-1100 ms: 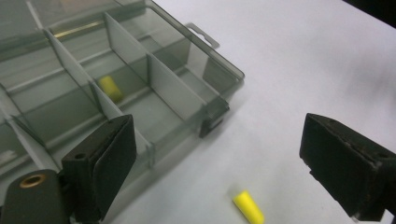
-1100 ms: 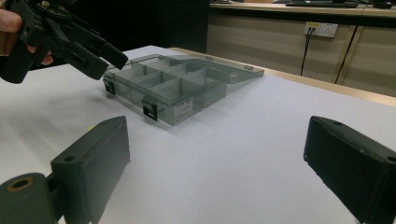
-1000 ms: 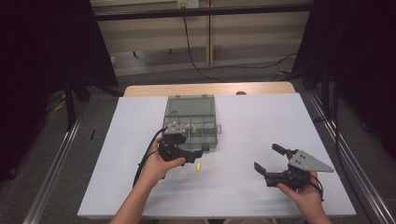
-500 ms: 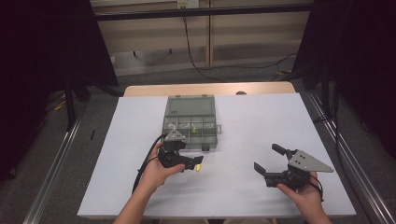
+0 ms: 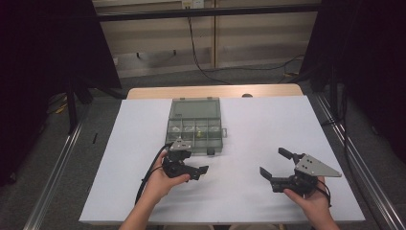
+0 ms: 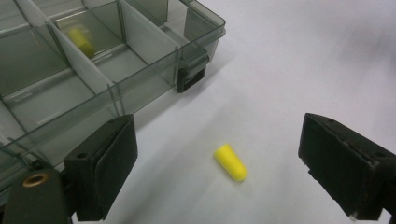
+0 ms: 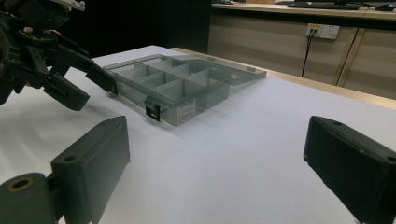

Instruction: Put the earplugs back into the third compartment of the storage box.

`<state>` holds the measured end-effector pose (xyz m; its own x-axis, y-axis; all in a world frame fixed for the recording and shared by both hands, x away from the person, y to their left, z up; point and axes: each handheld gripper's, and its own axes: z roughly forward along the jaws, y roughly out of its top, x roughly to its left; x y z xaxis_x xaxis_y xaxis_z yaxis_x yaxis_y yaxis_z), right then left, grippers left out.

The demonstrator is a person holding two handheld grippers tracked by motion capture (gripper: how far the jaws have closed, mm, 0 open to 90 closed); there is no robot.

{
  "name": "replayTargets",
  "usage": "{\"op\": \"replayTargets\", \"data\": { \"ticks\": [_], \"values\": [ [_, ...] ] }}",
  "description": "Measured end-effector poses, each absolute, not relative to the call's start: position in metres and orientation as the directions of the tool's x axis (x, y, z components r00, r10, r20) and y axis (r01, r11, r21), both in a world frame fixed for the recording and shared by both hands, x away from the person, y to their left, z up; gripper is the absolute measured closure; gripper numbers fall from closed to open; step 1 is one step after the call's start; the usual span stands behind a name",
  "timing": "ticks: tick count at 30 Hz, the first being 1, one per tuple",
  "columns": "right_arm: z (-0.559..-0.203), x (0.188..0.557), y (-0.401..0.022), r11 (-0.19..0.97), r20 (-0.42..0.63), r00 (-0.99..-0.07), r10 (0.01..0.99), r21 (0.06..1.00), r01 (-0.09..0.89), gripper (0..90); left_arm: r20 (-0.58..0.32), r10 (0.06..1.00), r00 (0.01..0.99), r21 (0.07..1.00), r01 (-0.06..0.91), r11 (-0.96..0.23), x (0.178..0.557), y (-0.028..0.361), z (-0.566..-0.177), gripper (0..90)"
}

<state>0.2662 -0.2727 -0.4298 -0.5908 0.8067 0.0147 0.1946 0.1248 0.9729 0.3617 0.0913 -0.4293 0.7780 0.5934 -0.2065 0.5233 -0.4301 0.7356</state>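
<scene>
A yellow foam earplug (image 6: 230,162) lies on the white table (image 5: 249,134) just in front of a clear grey compartment box (image 5: 195,125). My left gripper (image 6: 219,140) stands open, one jaw on each side of the earplug and neither touching it. One compartment of the box (image 6: 70,79) holds another yellow earplug (image 6: 81,41). In the high view the left gripper (image 5: 197,172) hovers near the box's front right corner. My right gripper (image 5: 275,163) is open and holds nothing, low over the table to the right. The right gripper view (image 7: 215,154) faces the box (image 7: 173,84) and the left gripper (image 7: 86,88).
The box's lid (image 5: 194,106) lies open and flat behind it. A black latch (image 6: 191,77) sits on the front wall. White table surface extends left and right of the box. Metal rails (image 5: 352,158) run beside the table's edges.
My left gripper has moved a little toward the near right, away from the box front and over the loose earplug, covering it in the high view. The right gripper has stayed put.
</scene>
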Motion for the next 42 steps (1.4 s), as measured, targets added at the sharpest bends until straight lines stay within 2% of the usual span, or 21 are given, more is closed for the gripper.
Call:
{"op": "replayTargets", "data": {
  "ticks": [10, 15, 20, 25, 28, 30, 38, 42],
  "values": [
    [-0.430, 0.266, -0.272, 0.125, 0.016, -0.592, 0.806, 0.972, 0.197, 6.9, -0.198, 0.584, 0.787, 0.730, 0.517, -0.448, 0.358, 0.089, -0.433, 12.4],
    [-0.430, 0.266, -0.272, 0.125, 0.016, -0.593, 0.805, 0.973, 0.196, 6.9, -0.187, 0.578, 0.794, 0.720, 0.511, -0.469, 0.357, 0.087, -0.436, 15.5],
    [-0.430, 0.266, -0.273, 0.124, 0.018, -0.592, 0.806, 0.972, 0.197, 6.9, -0.171, 0.590, 0.789, 0.715, 0.512, -0.476, 0.358, 0.087, -0.440, 25.0],
    [-0.430, 0.266, -0.272, 0.125, 0.019, -0.594, 0.804, 0.972, 0.201, 6.9, -0.209, 0.605, 0.768, 0.706, 0.547, -0.450, 0.359, 0.089, -0.442, 36.8],
    [-0.430, 0.266, -0.272, 0.125, 0.018, -0.593, 0.805, 0.972, 0.200, 6.9, -0.248, 0.622, 0.743, 0.695, 0.584, -0.419, 0.361, 0.092, -0.445, 40.5],
    [-0.430, 0.266, -0.273, 0.123, 0.018, -0.592, 0.806, 0.973, 0.197, 6.9, -0.250, 0.623, 0.741, 0.693, 0.587, -0.419, 0.361, 0.093, -0.446, 42.8],
    [-0.431, 0.267, -0.272, 0.125, 0.023, -0.596, 0.802, 0.971, 0.206, 6.9, -0.251, 0.605, 0.756, 0.698, 0.574, -0.428, 0.358, 0.089, -0.446, 62.0],
    [-0.430, 0.267, -0.272, 0.125, 0.022, -0.596, 0.803, 0.971, 0.204, 6.9, -0.248, 0.598, 0.762, 0.692, 0.571, -0.441, 0.357, 0.088, -0.447, 63.6]
  ]
}}
